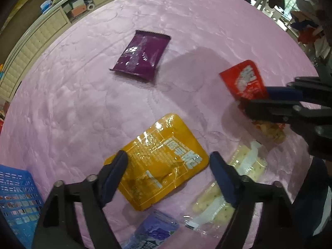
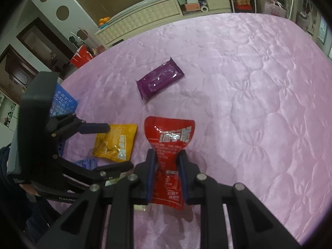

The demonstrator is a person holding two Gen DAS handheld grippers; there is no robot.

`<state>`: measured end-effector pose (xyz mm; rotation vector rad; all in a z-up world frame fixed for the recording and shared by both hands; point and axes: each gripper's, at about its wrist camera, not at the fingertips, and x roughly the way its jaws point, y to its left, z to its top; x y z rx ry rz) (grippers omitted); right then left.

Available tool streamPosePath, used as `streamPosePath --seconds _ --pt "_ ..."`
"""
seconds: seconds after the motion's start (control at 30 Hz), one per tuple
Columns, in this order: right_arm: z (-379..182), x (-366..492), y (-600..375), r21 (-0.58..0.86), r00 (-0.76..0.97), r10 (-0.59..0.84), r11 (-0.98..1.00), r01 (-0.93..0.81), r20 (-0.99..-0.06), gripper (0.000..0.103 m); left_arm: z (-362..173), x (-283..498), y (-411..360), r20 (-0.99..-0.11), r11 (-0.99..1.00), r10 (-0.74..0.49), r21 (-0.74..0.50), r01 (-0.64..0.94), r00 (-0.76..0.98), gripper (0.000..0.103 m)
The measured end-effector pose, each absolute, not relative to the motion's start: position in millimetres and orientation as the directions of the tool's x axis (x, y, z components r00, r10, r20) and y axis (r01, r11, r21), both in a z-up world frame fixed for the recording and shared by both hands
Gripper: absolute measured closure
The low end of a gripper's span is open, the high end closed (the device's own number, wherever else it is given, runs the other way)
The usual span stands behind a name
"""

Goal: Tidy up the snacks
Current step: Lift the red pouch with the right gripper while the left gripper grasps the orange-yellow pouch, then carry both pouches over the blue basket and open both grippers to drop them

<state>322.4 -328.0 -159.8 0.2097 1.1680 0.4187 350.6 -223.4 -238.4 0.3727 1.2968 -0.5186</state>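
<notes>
A yellow snack packet point(image 1: 159, 159) lies flat on the pink quilted bedcover point(image 1: 83, 103). My left gripper point(image 1: 168, 154) hovers over it, open, with a finger on either side and the pads not pressing. The right wrist view shows the same: the left gripper point(image 2: 119, 146) straddles the yellow packet point(image 2: 114, 143). My right gripper point(image 2: 166, 153) is shut on a red snack packet point(image 2: 169, 139), pinching its middle and holding it above the cover. In the left wrist view that red packet point(image 1: 242, 78) hangs at the right in the right gripper point(image 1: 255, 103).
A purple packet point(image 1: 141, 56) lies farther out on the cover. Two clear cracker packs point(image 1: 247, 161) and a blue-violet packet point(image 1: 153, 232) lie near the yellow one. A blue slotted basket point(image 1: 16, 197) holding some snacks stands at the left edge. Cabinets line the room behind.
</notes>
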Motion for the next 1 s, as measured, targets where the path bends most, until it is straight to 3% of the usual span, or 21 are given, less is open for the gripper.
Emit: streamPosePath --seconds 0.03,0.17,0.23,0.3,0.53,1.0 --pt "-160 322 -328 0.375 0.326 0.424 0.904 -0.204 -0.845 0.078 -237 346 -225 -0.971 0.827 -0.156 -0.027 0.562 0.182 0.045" --pt "-160 323 -331 0.390 0.326 0.433 0.901 -0.191 -0.841 0.078 -231 336 -230 -0.971 0.839 -0.163 -0.042 0.542 0.177 0.069" --pt "-158 321 -330 0.385 0.329 0.430 0.902 -0.195 -0.841 0.078 -229 338 -227 -0.970 0.866 -0.164 -0.055 0.496 0.179 0.088" --pt "-156 319 -329 0.379 0.329 0.425 0.904 -0.198 -0.843 0.078 -226 348 -223 -0.970 0.891 -0.176 -0.084 0.447 0.167 0.093" --pt "-137 316 -323 0.347 0.345 0.403 0.913 -0.213 -0.848 0.078 -205 339 -216 -0.950 0.901 -0.218 -0.108 0.421 0.223 0.094" --pt "-51 284 -256 0.254 0.457 0.386 0.911 -0.324 -0.802 0.078 -90 280 -155 -0.860 0.910 -0.289 -0.110 0.400 0.421 0.094"
